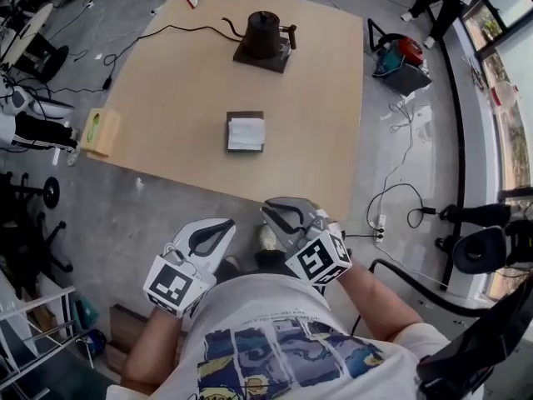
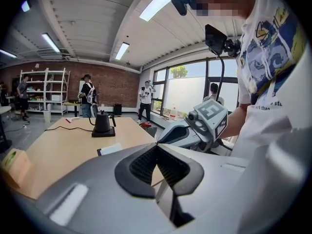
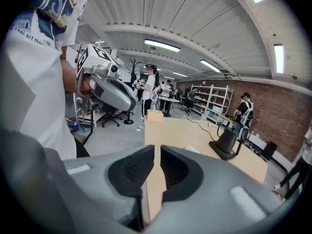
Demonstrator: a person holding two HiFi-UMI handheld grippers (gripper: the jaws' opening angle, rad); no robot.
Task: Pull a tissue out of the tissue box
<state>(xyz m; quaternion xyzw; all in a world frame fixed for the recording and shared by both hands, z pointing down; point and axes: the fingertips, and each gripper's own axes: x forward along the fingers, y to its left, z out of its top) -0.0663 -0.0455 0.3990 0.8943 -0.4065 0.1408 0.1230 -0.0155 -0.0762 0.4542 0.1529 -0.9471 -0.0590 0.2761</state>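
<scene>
While the left tongs (image 1: 226, 223) are closed and the right tongs (image 1: 268, 212) parted a sliver, both empty, the tissue box (image 1: 246, 132) sits on the worktop (image 1: 183, 73) at 12 o'clock, so an unbraced pull could drag the light box along.

Bright, evenly lit, sharp (fisheye edges bend, corners dark).

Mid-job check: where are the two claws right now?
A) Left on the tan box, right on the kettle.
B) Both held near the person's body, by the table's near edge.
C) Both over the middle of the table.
B: the head view shows the left claw and right claw side by side just in front of the person's shirt, at the near edge of the table and touching nothing on it.
</scene>
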